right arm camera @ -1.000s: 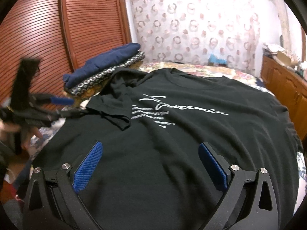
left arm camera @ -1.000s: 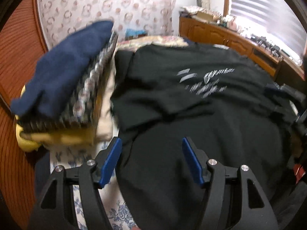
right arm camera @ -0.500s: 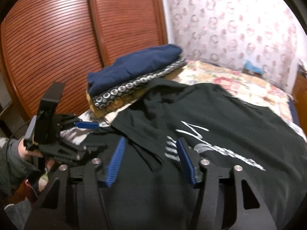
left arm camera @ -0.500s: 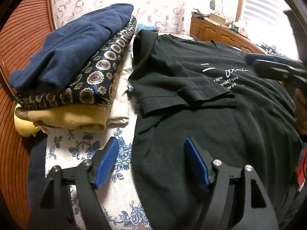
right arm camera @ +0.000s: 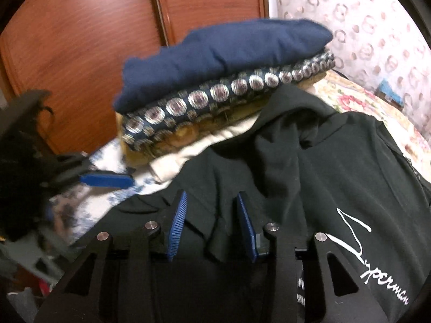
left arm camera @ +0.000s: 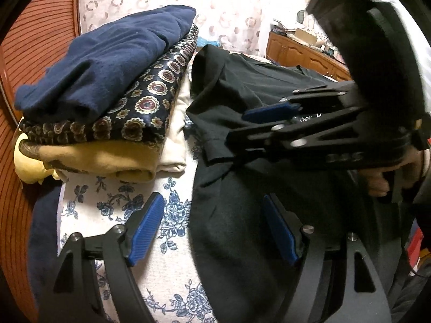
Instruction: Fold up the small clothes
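The black T-shirt (right arm camera: 336, 177) lies beside the stack of folded clothes (right arm camera: 215, 80); the right gripper (right arm camera: 211, 222), jaws just narrowing around its sleeve, could pinch short, while the left gripper (left arm camera: 212, 231) gapes empty

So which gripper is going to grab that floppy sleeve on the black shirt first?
Probably the right gripper. Its jaws have just been closing and the folded-over sleeve of the black shirt sits between them. The left gripper is open wide, half over the flowery sheet at the shirt's edge.
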### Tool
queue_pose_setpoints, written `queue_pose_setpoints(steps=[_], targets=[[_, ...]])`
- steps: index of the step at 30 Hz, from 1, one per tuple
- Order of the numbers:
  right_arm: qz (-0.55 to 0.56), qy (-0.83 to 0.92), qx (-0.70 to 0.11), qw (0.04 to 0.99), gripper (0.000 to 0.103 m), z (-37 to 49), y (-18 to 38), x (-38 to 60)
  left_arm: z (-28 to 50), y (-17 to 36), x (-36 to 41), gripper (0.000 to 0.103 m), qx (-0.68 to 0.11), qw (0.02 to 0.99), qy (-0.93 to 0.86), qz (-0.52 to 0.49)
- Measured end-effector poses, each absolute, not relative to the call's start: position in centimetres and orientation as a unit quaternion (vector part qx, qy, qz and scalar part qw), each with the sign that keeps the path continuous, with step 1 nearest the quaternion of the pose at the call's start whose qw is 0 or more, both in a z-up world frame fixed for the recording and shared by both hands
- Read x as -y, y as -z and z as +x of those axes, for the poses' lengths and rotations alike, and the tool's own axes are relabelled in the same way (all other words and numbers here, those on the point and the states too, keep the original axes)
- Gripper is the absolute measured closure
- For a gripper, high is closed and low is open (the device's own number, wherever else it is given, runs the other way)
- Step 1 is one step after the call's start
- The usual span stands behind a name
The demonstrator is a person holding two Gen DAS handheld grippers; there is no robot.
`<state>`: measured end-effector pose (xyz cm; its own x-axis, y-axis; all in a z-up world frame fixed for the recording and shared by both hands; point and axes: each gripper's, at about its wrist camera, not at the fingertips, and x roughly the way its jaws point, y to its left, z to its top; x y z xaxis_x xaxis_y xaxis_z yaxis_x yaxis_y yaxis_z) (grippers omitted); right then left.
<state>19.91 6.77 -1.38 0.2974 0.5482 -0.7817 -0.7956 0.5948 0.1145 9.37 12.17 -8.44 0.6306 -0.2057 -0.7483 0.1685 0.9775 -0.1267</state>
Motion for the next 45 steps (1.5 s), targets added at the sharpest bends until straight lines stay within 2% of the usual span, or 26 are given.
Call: queue_pose_setpoints(steps=[3,5,15,22,24,26,28,31,38,45], targets=[[-0.153,-0.425,-0.414,0.791,0.082,20.1,1.8,-6.8,9.3,8.4,-12.3,0.027,-0.417,0.903,0.100,-0.021],[-0.151,-0.425,-0.414,0.790,0.100,20.1,1.8,-6.6,9.1,8.4,-12.2,0.027,-0.417,0.903,0.098,-0.015],[-0.055,-0.401,-0.355,0.843,0.102,21.1,-3.2,1.0,9.2,8.4,-12.1,0.027,-0.418,0.903,0.094,-0.010],[-0.062,-0.275,-0.395,0.875,0.102,24.0,-2.5,7.4,9.4,8.4,-11.8,0.027,-0.420,0.903,0.091,-0.003],[-0.075,-0.241,-0.406,0.878,0.097,24.5,-1.7,8.2,9.4,8.4,-11.8,0.027,-0.420,0.903,0.091,-0.003],[-0.080,-0.229,-0.403,0.883,0.079,24.4,-1.6,8.6,9.5,8.4,-11.7,0.027,-0.420,0.903,0.091,-0.003],[-0.075,-0.236,-0.393,0.885,0.075,24.2,-1.9,8.4,9.5,8.4,-11.8,0.027,-0.420,0.903,0.090,-0.002],[-0.054,-0.277,-0.382,0.880,0.062,24.5,-2.2,7.6,9.5,8.4,-11.8,0.027,-0.420,0.903,0.090,0.000],[-0.031,-0.325,-0.369,0.870,0.059,26.5,-3.4,4.4,9.5,8.3,-11.5,0.027,-0.421,0.903,0.088,0.003],[-0.013,-0.330,-0.459,0.825,0.059,32.0,-1.2,1.1,9.5,8.4,-11.5,0.027,-0.420,0.903,0.087,0.003]])
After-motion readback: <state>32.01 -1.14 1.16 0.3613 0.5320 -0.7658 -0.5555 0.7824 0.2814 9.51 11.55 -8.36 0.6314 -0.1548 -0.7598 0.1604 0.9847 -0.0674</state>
